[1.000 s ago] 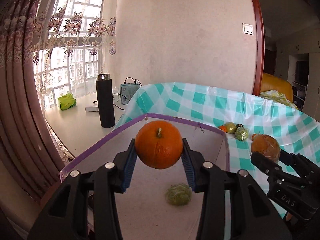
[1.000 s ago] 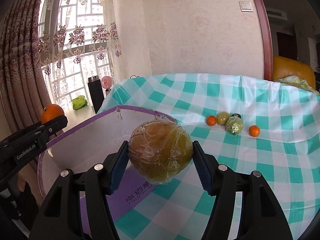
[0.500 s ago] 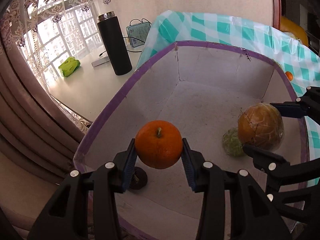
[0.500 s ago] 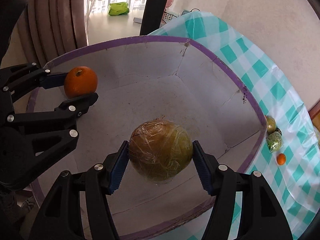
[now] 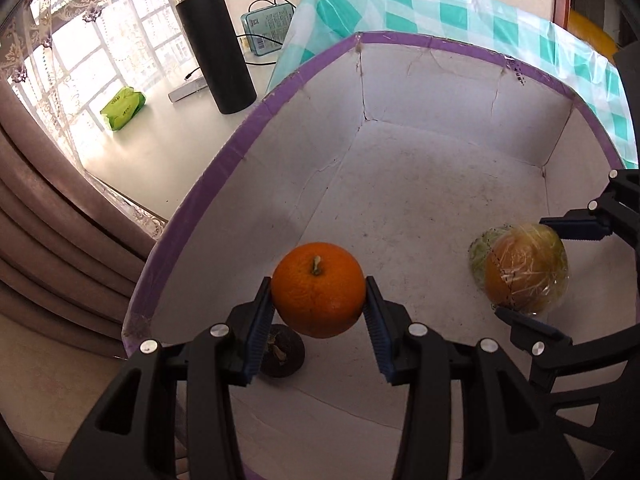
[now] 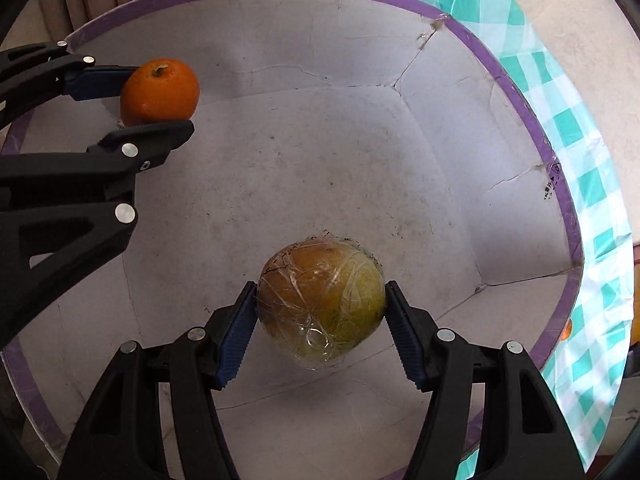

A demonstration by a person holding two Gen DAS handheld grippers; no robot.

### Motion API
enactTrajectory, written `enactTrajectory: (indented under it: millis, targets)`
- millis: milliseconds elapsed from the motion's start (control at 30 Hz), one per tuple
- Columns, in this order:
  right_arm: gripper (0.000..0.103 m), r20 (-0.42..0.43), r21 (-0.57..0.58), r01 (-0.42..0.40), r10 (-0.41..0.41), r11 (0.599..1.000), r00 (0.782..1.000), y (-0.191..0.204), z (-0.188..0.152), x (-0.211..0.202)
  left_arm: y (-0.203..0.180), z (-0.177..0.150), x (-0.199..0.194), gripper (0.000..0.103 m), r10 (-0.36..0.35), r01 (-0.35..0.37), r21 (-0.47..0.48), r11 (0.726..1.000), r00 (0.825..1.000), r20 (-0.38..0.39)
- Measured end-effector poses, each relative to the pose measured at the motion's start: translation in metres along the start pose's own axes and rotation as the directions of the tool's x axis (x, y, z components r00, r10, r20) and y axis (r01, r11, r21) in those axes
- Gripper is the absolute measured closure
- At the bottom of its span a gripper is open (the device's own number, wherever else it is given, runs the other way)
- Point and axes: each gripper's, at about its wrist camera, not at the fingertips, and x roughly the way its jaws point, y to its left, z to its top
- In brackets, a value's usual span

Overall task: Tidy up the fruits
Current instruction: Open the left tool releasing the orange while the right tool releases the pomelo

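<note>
- My left hand-held gripper (image 5: 318,312): clamped on orange (image 5: 318,289), over box (image 5: 420,184).
- My right hand-held gripper (image 6: 320,334): clamped on wrapped fruit (image 6: 320,304).
- Risk: dropped from here, either may bounce, bruise or strike dark fruit (image 5: 282,354).

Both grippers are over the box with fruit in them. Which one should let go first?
Probably the left. Its orange hangs over bare box floor, only a dark fruit lying behind it. The right gripper holds the wrapped fruit close against a green wrapped fruit already lying there.
</note>
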Motion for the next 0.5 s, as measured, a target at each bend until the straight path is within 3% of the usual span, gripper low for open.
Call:
enactTrajectory:
  millis: [200, 400, 500]
  targets:
    - [0.041, -0.01, 0.016, 0.008, -0.007, 1.0, 1.0, -0.0007, -0.0011, -0.0008, -0.0029, 0.0013, -0.002, 0.045, -0.014, 0.014, 0.017, 1.0, 1.0, 0.001]
    - [0.023, -0.008, 0.017, 0.03, -0.03, 0.999, 1.0, -0.0015, 0.0054, -0.004, -0.0015, 0.0002, -0.0037, 0.039, -0.055, 0.055, 0.004, 0.998, 0.998, 0.01]
    - [0.016, -0.014, 0.014, 0.002, -0.002, 1.0, 1.0, -0.0012, 0.0066, -0.0048, -0.0027, 0.002, -0.0042, 0.034, -0.079, 0.079, 0.001, 0.997, 0.997, 0.007]
